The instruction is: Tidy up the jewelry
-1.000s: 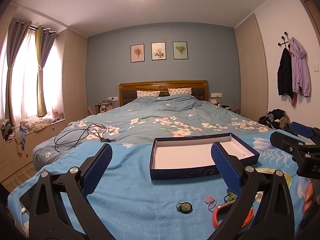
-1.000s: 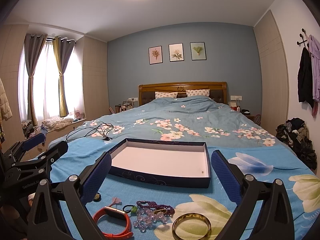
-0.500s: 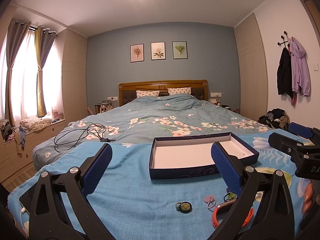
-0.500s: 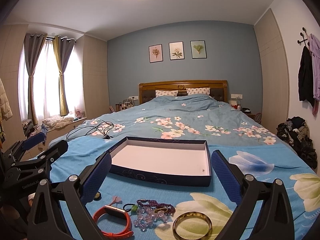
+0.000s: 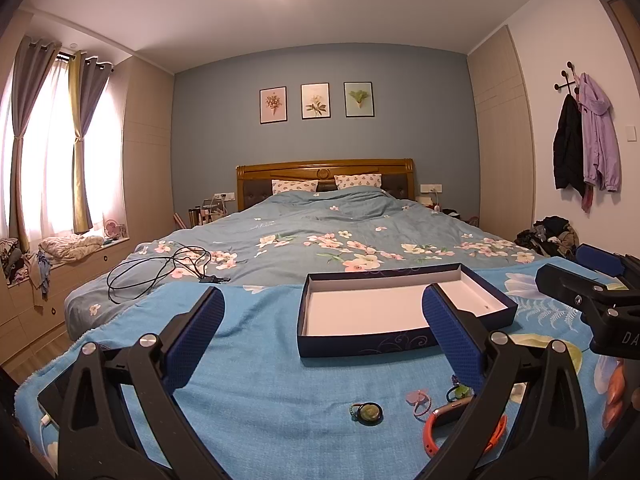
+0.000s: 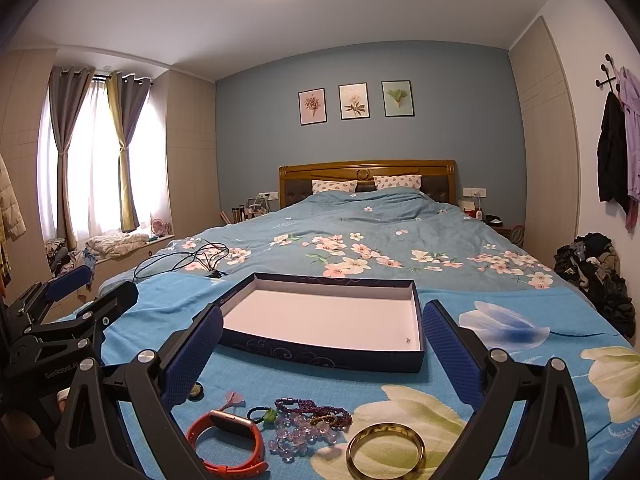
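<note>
From the left wrist, the released left claw [image 5: 322, 338] hovers over the bed [image 5: 280, 368] before the empty box [image 5: 400, 308], while from the right wrist the spread right claw [image 6: 322, 354] frames the bangle [image 6: 385, 449], beads [image 6: 300, 434] and watch [image 6: 228, 446] awaiting collection.

Orange band [image 6: 228, 446] cut off below, box speck [image 6: 408, 339] (too small to identify)
</note>
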A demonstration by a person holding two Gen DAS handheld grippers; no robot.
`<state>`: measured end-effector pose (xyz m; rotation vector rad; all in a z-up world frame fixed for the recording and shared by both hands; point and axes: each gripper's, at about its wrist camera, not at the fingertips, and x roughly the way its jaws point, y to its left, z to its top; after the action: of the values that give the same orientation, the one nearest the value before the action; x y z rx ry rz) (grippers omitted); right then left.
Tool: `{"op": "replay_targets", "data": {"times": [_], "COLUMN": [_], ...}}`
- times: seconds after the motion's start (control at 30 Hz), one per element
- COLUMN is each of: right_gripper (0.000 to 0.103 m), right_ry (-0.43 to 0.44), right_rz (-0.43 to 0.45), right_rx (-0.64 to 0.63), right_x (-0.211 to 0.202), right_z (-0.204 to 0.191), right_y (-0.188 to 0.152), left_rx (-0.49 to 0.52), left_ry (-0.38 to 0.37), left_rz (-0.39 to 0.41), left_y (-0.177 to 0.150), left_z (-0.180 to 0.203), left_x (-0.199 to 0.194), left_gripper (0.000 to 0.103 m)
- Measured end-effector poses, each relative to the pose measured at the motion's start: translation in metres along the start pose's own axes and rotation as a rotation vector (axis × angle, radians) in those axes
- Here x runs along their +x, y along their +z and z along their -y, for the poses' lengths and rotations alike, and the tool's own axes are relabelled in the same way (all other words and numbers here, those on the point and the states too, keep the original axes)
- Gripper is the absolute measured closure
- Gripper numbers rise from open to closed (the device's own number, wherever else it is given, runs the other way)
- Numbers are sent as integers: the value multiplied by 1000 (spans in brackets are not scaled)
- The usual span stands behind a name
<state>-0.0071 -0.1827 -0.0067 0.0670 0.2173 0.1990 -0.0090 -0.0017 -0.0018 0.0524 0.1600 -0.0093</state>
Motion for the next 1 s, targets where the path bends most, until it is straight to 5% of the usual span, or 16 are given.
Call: {"op": "replay_targets", "data": {"times": [1.0], "right_gripper": [7], "right_ry": [3], "right_rz": [-9], "right_rx": [2], "right_x": [0], "right_z": [-3], "right_y": [-3], "left_rx": [2], "left_ry": [-6], "left_rz": [-14], "left_y": [-4], "left_z": [-1], "left_x": [5], "left_gripper": [6]}}
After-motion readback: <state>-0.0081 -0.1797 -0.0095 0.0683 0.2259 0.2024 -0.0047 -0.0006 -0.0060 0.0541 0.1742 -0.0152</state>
